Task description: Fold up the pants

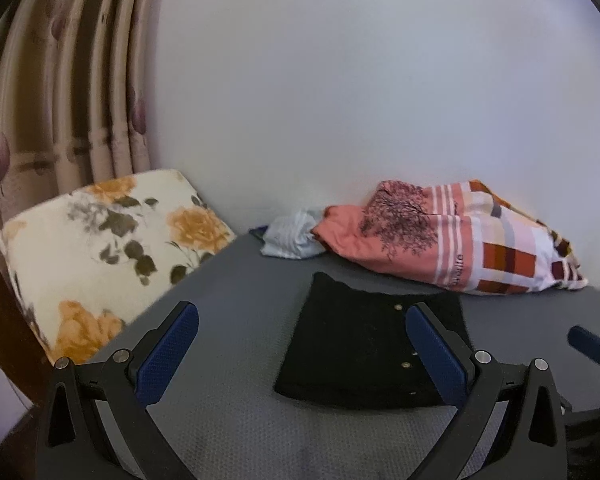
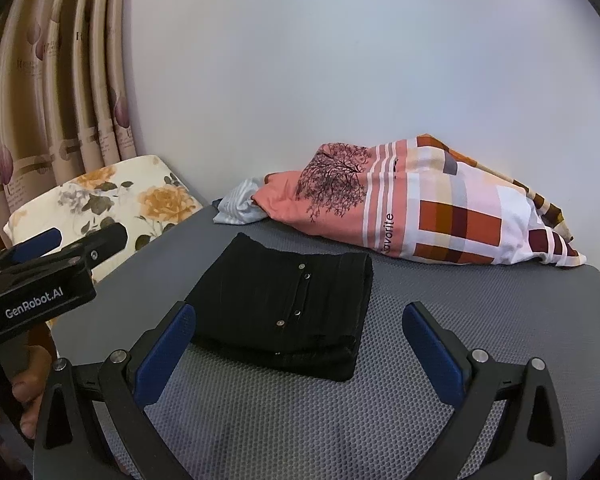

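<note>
Pants (image 2: 288, 308) are black, already a compact folded stack lying flat on the grey mat (image 2: 460, 320), in front of the patchwork pillow (image 2: 440, 216) and well apart from the floral cushion (image 2: 112, 196) on the left. We read them as soft, limp and light, several layers thick, with a row of small metal studs (image 2: 296, 313) on top; the cloth looks matte, so slip should be low, but layers could slide on each other. If we need to move or tidy the stack, we'd take it at the thick folded edge nearest us, pinching all layers at once, clear of the studs. Left gripper (image 1: 302, 354) has its fingers spread wide with nothing between them, hovering over the mat just left of the pants; right gripper (image 2: 300, 354) likewise spread and empty, just short of the stack's near edge. Readable text: "GenRobot.AI" on the left gripper body in the right wrist view, and "favorite" on the pillow. The curtain (image 2: 60, 80) print is too blurred to read.
</note>
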`<action>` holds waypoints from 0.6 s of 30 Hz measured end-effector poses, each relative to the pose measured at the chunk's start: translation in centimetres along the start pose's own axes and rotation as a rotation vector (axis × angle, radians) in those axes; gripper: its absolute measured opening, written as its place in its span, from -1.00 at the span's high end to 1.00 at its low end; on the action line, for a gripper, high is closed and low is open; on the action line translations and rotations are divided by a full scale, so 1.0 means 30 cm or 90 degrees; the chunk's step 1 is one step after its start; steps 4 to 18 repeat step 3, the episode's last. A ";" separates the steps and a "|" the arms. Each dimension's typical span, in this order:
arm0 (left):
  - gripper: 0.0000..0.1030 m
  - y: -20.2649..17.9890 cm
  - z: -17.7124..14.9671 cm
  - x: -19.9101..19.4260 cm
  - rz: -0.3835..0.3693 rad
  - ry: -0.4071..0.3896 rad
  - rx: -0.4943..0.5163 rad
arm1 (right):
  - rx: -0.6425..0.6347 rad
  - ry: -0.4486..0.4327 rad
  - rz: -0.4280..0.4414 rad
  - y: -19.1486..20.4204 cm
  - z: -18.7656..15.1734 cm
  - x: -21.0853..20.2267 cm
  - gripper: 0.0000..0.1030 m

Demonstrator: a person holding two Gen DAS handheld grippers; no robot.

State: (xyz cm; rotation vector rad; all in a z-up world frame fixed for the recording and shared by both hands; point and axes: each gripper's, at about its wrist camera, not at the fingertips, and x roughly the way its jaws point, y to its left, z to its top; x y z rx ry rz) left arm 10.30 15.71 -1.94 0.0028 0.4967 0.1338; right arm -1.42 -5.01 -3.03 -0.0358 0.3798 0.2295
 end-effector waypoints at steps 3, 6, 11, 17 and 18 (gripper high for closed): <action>-1.00 -0.005 0.001 0.002 -0.004 0.011 0.001 | -0.002 0.006 0.001 0.006 -0.003 0.006 -1.00; -1.00 -0.005 0.001 0.002 -0.004 0.011 0.001 | -0.002 0.006 0.001 0.006 -0.003 0.006 -1.00; -1.00 -0.005 0.001 0.002 -0.004 0.011 0.001 | -0.002 0.006 0.001 0.006 -0.003 0.006 -1.00; -1.00 -0.005 0.001 0.002 -0.004 0.011 0.001 | -0.002 0.006 0.001 0.006 -0.003 0.006 -1.00; -1.00 -0.005 0.001 0.002 -0.004 0.011 0.001 | -0.002 0.006 0.001 0.006 -0.003 0.006 -1.00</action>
